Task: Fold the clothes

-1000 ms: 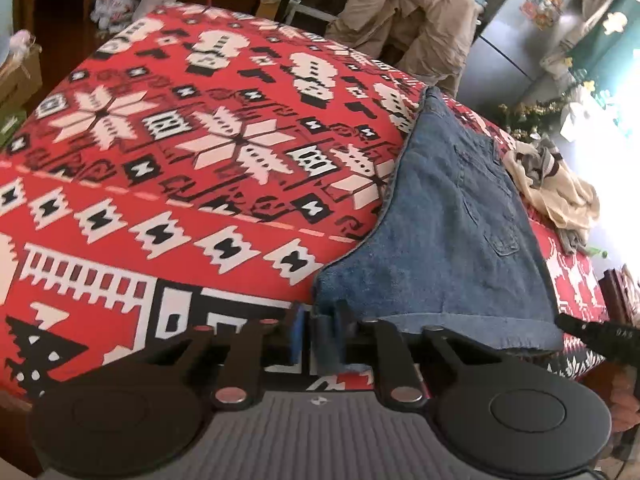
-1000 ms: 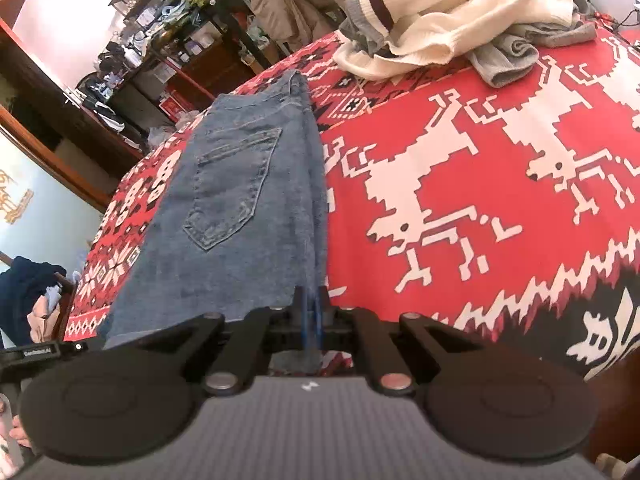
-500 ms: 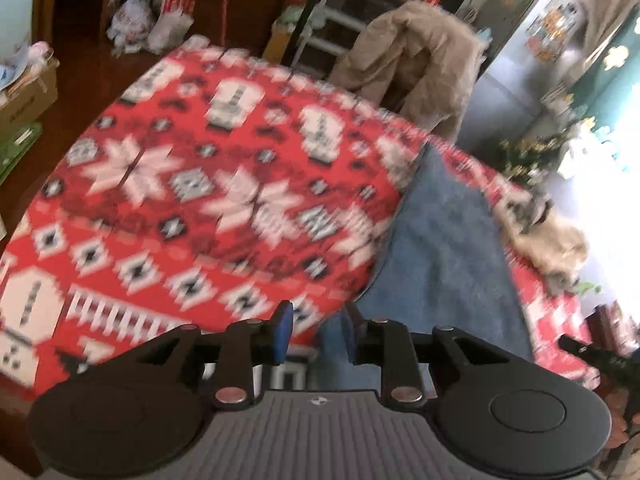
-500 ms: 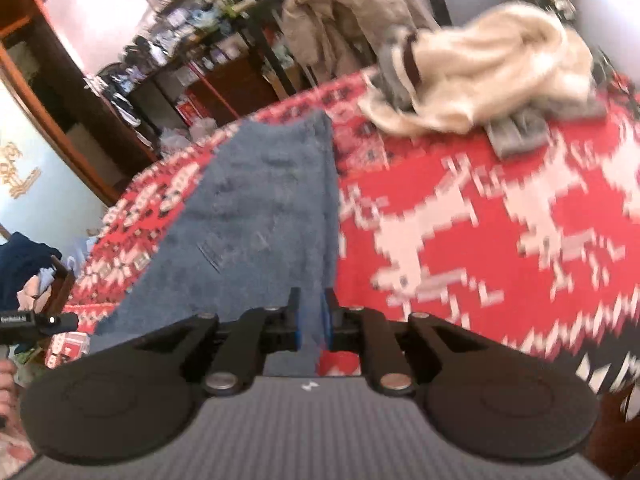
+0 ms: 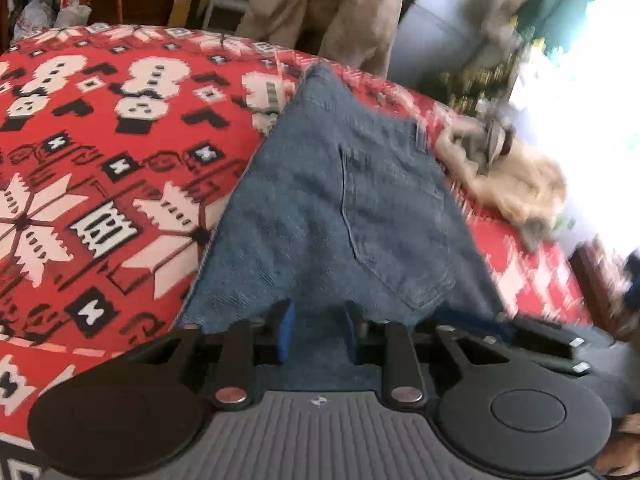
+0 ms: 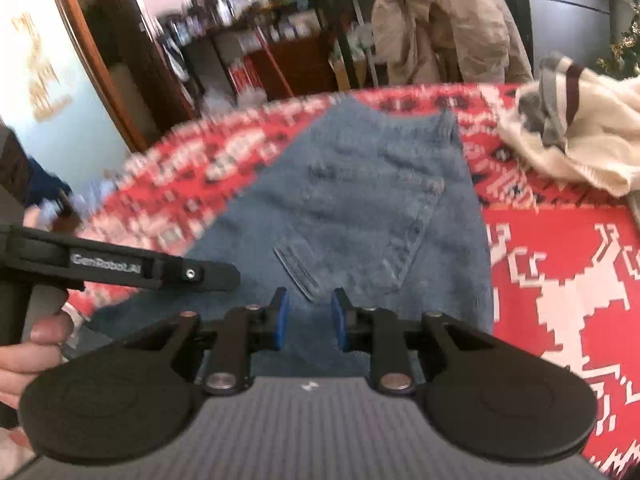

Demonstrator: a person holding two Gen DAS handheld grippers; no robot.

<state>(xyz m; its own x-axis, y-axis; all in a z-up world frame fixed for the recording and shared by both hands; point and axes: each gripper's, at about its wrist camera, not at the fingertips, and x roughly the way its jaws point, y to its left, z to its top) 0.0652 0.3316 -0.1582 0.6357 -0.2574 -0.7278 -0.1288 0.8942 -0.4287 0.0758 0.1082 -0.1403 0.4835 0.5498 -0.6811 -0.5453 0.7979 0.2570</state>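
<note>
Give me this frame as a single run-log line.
denim shorts flat on red patterned cloth | left gripper open | right gripper open | cream sweater aside unfolded

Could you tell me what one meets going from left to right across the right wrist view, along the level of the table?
The other hand-held gripper held by a hand → denim garment on the red patterned tablecloth → pile of cream and grey clothes.
</note>
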